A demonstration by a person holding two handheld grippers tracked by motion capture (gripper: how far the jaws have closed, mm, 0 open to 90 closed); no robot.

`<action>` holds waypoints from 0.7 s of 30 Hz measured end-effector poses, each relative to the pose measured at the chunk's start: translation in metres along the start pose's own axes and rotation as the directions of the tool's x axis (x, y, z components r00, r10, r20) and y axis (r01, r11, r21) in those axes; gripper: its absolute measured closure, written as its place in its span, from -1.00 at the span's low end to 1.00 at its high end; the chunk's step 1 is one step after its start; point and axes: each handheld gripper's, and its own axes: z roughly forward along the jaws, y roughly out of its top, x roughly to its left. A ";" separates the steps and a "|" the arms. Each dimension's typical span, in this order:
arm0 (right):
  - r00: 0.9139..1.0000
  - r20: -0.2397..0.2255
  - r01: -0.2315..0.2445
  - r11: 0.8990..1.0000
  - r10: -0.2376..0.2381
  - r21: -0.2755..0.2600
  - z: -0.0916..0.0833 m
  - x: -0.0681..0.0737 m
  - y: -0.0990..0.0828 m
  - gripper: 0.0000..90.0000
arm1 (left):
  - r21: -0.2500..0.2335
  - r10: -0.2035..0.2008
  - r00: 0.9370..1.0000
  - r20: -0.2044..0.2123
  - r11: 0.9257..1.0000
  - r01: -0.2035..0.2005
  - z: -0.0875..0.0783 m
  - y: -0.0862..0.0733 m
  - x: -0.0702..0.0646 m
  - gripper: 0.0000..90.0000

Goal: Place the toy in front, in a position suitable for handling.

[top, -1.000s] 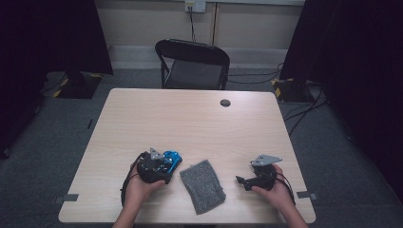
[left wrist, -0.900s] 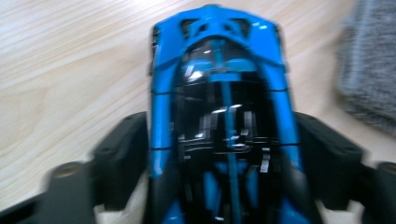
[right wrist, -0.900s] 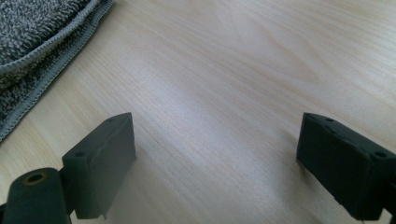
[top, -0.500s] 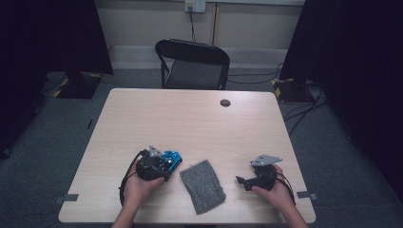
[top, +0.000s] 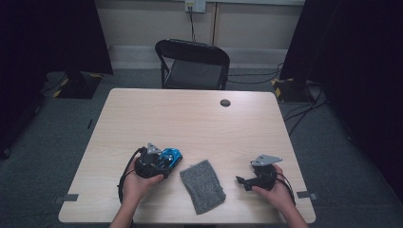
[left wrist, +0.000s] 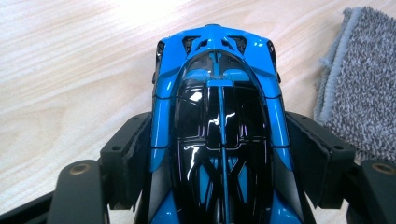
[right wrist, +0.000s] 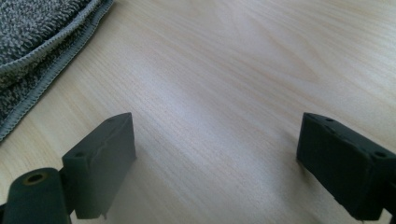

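A blue and black toy car (left wrist: pixel 219 116) sits on the table between the jaws of my left gripper (left wrist: pixel 218 140). The jaws have just been closing, and both pads now press on the car's sides. In the high view the car (top: pixel 171 156) lies at the front left, with my left gripper (top: pixel 164 161) behind it. A folded grey cloth (top: pixel 203 185) lies just right of the car, and its edge (left wrist: pixel 359 84) is close to the right jaw. My right gripper (top: pixel 240 180) rests on the table right of the cloth (right wrist: pixel 32 42). It stands open (right wrist: pixel 215 154) over bare wood.
The wooden table (top: pixel 190 118) has a small black round cap (top: pixel 225 102) near its far edge. A black folding chair (top: pixel 192 64) stands behind the table. Cables run over the floor at the back right.
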 end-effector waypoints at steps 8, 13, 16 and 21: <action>1.000 0.000 0.000 1.000 0.000 0.000 0.000 0.000 0.000 -0.75 | -0.011 -0.002 1.000 -0.008 1.000 0.002 -0.005 0.008 0.008 -0.38; 1.000 0.000 0.000 1.000 0.000 0.000 0.000 0.000 0.000 -0.75 | -0.027 0.007 1.000 -0.010 1.000 -0.007 -0.006 0.017 0.012 -0.38; 1.000 0.001 0.000 1.000 0.000 0.000 0.000 0.000 0.000 -0.75 | -0.040 0.009 1.000 -0.013 0.999 -0.010 -0.005 0.024 0.013 -0.38; 1.000 0.000 0.000 1.000 0.000 0.000 0.000 0.000 0.000 -0.75 | -0.052 -0.005 1.000 -0.005 0.999 0.004 0.002 0.035 0.016 -0.38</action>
